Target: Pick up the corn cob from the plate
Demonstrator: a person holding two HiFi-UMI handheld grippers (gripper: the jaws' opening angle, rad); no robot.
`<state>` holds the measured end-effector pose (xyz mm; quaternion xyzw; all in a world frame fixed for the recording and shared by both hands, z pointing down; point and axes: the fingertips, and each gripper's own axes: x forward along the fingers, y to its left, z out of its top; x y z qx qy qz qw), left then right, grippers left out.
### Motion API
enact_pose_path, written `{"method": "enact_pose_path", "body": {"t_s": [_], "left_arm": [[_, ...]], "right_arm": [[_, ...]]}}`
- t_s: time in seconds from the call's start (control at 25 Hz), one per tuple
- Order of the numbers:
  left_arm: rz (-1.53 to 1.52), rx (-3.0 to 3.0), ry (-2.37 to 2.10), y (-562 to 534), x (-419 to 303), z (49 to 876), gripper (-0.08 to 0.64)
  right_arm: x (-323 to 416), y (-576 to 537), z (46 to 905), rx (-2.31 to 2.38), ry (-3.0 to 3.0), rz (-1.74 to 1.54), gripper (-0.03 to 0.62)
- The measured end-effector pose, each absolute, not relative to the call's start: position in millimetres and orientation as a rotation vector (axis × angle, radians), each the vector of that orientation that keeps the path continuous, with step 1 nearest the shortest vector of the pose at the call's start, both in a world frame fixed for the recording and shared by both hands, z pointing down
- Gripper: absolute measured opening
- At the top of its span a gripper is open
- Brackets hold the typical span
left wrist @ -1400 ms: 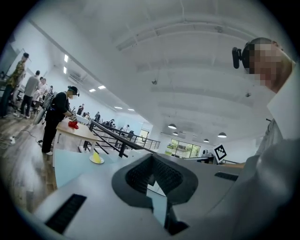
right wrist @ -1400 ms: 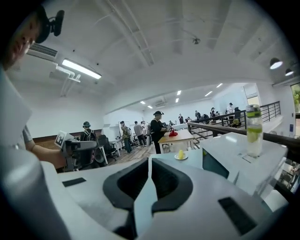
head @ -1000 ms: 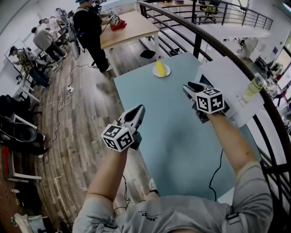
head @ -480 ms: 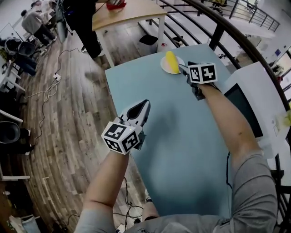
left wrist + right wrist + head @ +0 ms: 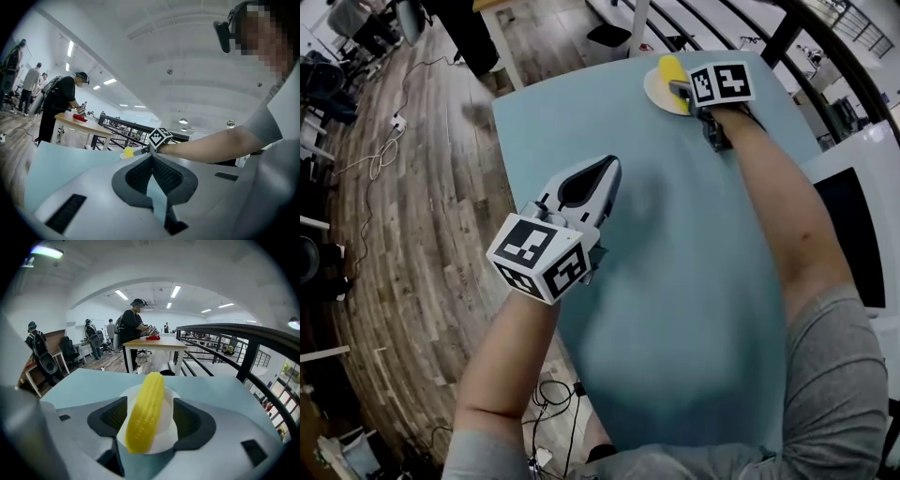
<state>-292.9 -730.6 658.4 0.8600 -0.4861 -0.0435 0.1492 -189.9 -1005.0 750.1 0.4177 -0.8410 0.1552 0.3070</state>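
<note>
nearest us our left gripper (image 5: 602,171) hangs by the left edge of the blue table (image 5: 675,300), jaws pressed together on nothing. further out, our right gripper (image 5: 150,419) has just been opening its jaws, which now stand wide either side of the corn cob (image 5: 143,404), not yet pinching it. the cob lies on the white plate (image 5: 170,433) at the table's far end. we judge this the approach; next, close squarely on the cob, then lift.

Brown wood-plank floor (image 5: 412,187) lies beside the pale blue counter (image 5: 675,281). A black metal railing (image 5: 247,359) runs past it. A light wooden table (image 5: 154,342) stands beyond, under ceiling strip lights (image 5: 176,290).
</note>
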Motion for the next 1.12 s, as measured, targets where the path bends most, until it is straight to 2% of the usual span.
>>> {"method": "enact_pose_path", "body": {"t_s": [0.44,0.56,0.72,0.92,1.12], "left_arm": [[-0.169,2.472,-1.388,-728,-293,655,0.018],[-0.149,2.487,-1.391,-728,-291,662,0.018],[-0.137,2.476,-1.398,-725,-293,673,0.018],[-0.140,2.473,-1.443,-730,-303,638,0.018],[-0.170,2.539,-1.456,-720,-296,541,0.018]], "right_arm": [[-204,-1013,779,1.055,-2.081,0.379,0.320],[-207,-1015,783,1.052,-2.079,0.447,0.261],[-213,-1005,778,1.041,-2.127,0.432,0.253],[-204,-995,697,1.115,-2.273,0.451,0.252],[-178,-967,574,1.199,-2.328,0.377,0.252]]}}
